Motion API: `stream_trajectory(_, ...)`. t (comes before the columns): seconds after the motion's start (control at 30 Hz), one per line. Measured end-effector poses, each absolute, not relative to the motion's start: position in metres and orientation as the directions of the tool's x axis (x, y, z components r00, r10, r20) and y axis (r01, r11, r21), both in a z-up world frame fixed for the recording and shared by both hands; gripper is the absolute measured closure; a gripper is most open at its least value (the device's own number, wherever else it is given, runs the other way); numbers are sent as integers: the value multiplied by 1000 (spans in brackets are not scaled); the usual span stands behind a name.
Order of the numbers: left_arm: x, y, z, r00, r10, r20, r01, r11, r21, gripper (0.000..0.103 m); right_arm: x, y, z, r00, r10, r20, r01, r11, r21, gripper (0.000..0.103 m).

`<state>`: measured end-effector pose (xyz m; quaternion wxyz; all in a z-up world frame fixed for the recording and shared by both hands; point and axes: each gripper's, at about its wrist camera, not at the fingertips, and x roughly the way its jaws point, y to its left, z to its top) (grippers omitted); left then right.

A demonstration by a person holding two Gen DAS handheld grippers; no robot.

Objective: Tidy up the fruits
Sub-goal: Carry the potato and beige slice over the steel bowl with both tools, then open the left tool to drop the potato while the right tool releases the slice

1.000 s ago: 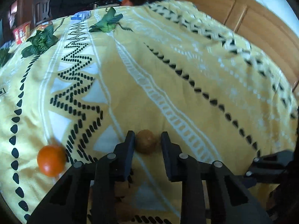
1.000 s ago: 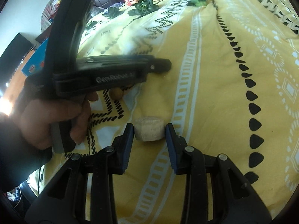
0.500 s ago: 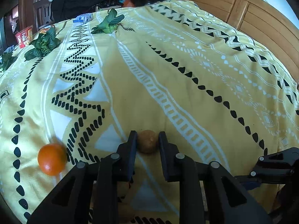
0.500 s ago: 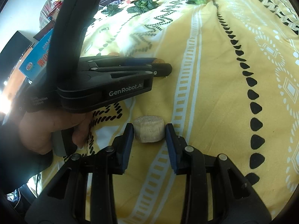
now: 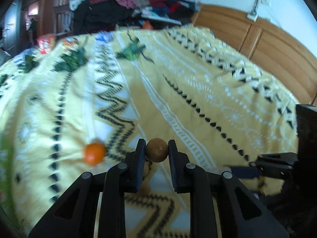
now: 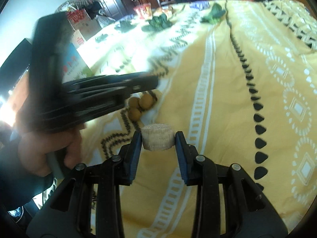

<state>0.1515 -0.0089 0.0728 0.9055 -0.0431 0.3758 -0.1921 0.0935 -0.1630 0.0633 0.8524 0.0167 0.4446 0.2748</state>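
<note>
A small brown round fruit [image 5: 157, 150] sits clamped between the left gripper [image 5: 156, 150] fingers, above the yellow patterned bed cover [image 5: 198, 99]. An orange [image 5: 94, 153] lies at its 9 o'clock. The right gripper [image 6: 158, 139] fingers grip a pale cut chunk [image 6: 158, 140]; three brown fruits [image 6: 139, 107] cluster at its 11 o'clock.

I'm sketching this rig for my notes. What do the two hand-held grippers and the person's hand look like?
Both hand-held grippers, left and right, are black plastic linkages with silver-grey pivot rivets and ribbed blue pads on flat fingers. Seen from the right wrist, the left one's tall black body sits above a bare hand on a grey handle, with a dark sleeve below. No cables show.
</note>
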Motion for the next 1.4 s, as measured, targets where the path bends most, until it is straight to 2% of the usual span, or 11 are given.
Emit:
stream_trajectory(0.2,69,90,141,769,-231,-596,129,969,-210,81,70,-118,122,482,561,-673,-540,795,276,68)
stream_trajectory(0.4,-59,241,195,813,107,-573,-226,964,-141,81,25,6,185,389,695,-605,-738,628,247,68)
stream_trajectory(0.57,-148,344,199,731,331,-596,-477,873,-101,81,-36,121,215,234,781,-579,-868,436,239,68)
stream_trajectory(0.7,-186,396,170,634,393,-666,-586,806,-82,81,-80,204,210,129,788,-602,-916,327,231,68)
stream_trajectory(0.87,-213,433,130,549,381,-744,-644,760,-86,81,-111,272,176,51,733,-679,-936,273,224,68)
stream_trajectory(1.1,-222,442,115,514,368,-775,-657,749,-79,80,-106,309,128,3,639,-769,-930,285,233,68)
stream_trajectory(1.13,-227,443,117,508,379,-773,-662,746,-69,78,-112,312,128,-6,633,-774,-929,283,238,68)
stream_trajectory(1.2,-224,441,122,501,392,-772,-667,743,-56,55,-117,315,127,-1,620,-785,-931,287,228,64)
stream_trajectory(1.3,-225,432,135,514,431,-742,-676,736,-41,42,-120,308,139,40,627,-778,-930,309,201,30)
stream_trajectory(1.33,-224,427,141,520,445,-729,-679,733,-37,40,-119,302,146,70,636,-769,-928,325,184,26)
stream_trajectory(1.4,-223,420,151,522,469,-712,-690,723,-30,24,-117,288,162,103,654,-750,-923,345,173,25)
